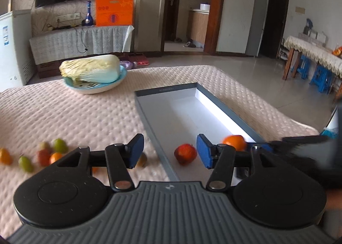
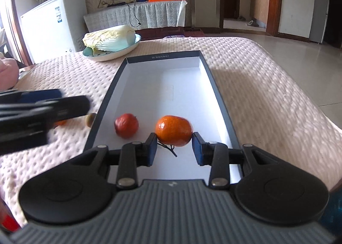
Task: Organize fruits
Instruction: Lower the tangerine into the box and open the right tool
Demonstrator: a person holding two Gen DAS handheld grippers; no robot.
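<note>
A long grey box with a white inside (image 1: 147, 115) (image 2: 213, 77) lies on the pink quilted table. Inside it sit a red fruit (image 1: 185, 154) (image 2: 126, 125) and an orange mandarin (image 1: 234, 142) (image 2: 173, 130). My left gripper (image 1: 170, 150) is open and empty over the box's left rim. My right gripper (image 2: 174, 147) is open, its pads just short of either side of the mandarin, not touching it. Loose fruits lie left of the box: green grapes (image 1: 60, 145), small oranges (image 1: 56, 157), a brownish one (image 1: 142, 159) (image 2: 90, 119).
A blue plate (image 1: 94, 86) (image 2: 128, 48) with a napa cabbage (image 1: 92, 68) (image 2: 109, 38) stands at the table's far left. The left gripper shows blurred at the left of the right wrist view (image 2: 38, 113). Beyond the table are a fridge, a TV cabinet and doorways.
</note>
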